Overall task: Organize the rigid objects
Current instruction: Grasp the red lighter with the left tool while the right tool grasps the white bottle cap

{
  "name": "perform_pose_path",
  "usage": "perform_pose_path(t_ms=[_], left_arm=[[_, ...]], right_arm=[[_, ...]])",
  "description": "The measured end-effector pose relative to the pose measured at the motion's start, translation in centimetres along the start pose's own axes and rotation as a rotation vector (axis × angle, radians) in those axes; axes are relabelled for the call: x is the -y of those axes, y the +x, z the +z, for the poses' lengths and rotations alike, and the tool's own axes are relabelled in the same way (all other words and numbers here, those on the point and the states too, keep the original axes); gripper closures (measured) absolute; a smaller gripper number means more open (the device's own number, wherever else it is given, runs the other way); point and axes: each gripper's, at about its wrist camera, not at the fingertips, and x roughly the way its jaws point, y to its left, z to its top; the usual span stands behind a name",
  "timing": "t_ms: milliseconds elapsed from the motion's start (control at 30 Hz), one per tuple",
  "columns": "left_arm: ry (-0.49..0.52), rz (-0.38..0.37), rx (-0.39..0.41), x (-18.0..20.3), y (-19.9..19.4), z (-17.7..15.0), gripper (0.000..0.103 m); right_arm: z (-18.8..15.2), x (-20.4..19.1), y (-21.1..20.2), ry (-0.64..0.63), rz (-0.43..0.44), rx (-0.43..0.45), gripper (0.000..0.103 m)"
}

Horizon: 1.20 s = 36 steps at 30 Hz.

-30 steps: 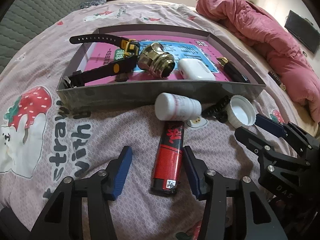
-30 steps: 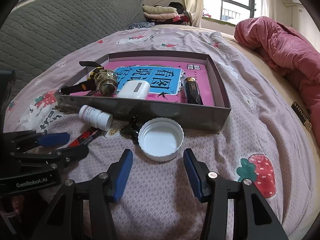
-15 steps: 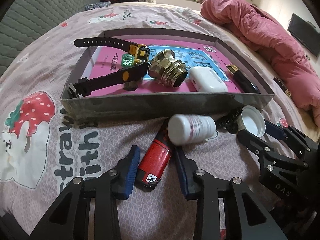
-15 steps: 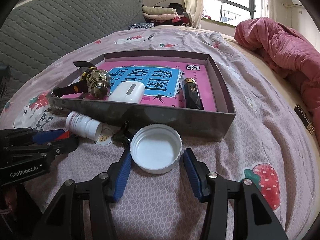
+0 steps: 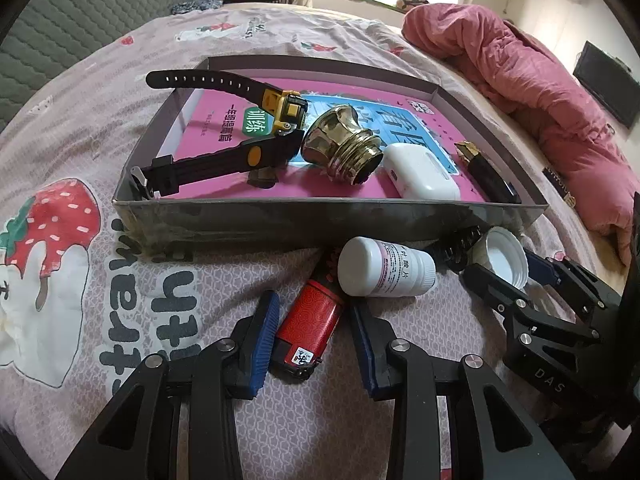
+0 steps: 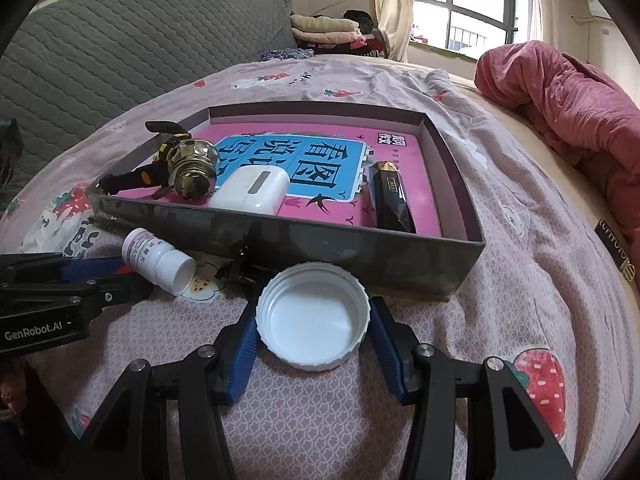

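A red lighter (image 5: 308,320) lies on the bedspread with its far end under a white pill bottle (image 5: 384,266). My left gripper (image 5: 313,304) is shut on the lighter's near half, a blue pad on each side. A white cap (image 6: 312,316) lies hollow side up between the fingers of my right gripper (image 6: 313,308), which stands open around it. A black hair clip (image 6: 240,264) lies behind the cap, against the grey box (image 5: 320,220). The box holds a black and yellow watch (image 5: 224,160), a brass knob (image 5: 340,148), a white earbud case (image 5: 420,172) and a black gold-tipped stick (image 6: 390,196).
The box's front wall rises right behind the bottle, clip and cap. A bunched pink quilt (image 6: 568,100) lies at the right, a grey padded headboard (image 6: 120,52) at the left. Both grippers stand close side by side on the strawberry-print bedspread (image 5: 80,288).
My left gripper slid forward along the lighter and its jaws narrowed onto it. The right gripper moved forward, so the cap now lies between its fingers, with the opening unchanged.
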Motion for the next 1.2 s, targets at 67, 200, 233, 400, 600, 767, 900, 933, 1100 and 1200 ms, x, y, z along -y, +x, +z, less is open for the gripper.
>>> perform_pose_path(t_ms=[67, 200, 233, 400, 600, 767, 900, 933, 1100, 1200], left_arm=[[-0.003, -0.007, 0.000, -0.1, 0.0, 0.0, 0.067], [-0.014, -0.025, -0.003, -0.4, -0.1, 0.1, 0.067], [-0.012, -0.025, -0.004, -0.4, -0.1, 0.1, 0.067], [-0.010, -0.033, -0.007, -0.4, -0.5, -0.1, 0.070], [-0.010, -0.050, -0.015, -0.3, -0.9, -0.4, 0.074], [0.006, -0.070, -0.032, 0.0, -1.2, -0.7, 0.077], [-0.018, -0.105, -0.042, -0.2, -1.0, -0.6, 0.077], [-0.019, -0.112, -0.047, -0.2, -0.8, -0.6, 0.077], [-0.007, -0.114, -0.046, 0.2, -0.1, -0.4, 0.077], [0.034, -0.089, -0.043, 0.8, 0.3, -0.3, 0.078]], right_arm=[[0.0, -0.1, 0.0, -0.003, 0.001, 0.000, 0.051], [0.0, 0.0, -0.1, -0.003, 0.004, 0.000, 0.052], [0.0, 0.0, -0.2, -0.002, 0.004, -0.001, 0.053], [0.0, 0.6, -0.5, 0.022, 0.029, -0.006, 0.053], [-0.1, 1.1, -0.8, 0.039, 0.042, -0.011, 0.053], [-0.3, 1.1, -1.0, 0.033, 0.034, -0.015, 0.053], [-0.4, 1.2, -1.1, 0.036, 0.031, -0.016, 0.053], [-0.5, 1.2, -1.1, 0.037, 0.030, -0.016, 0.053], [-0.6, 1.3, -1.1, 0.035, 0.027, -0.020, 0.053], [-0.6, 1.3, -1.1, 0.035, 0.028, -0.020, 0.053]])
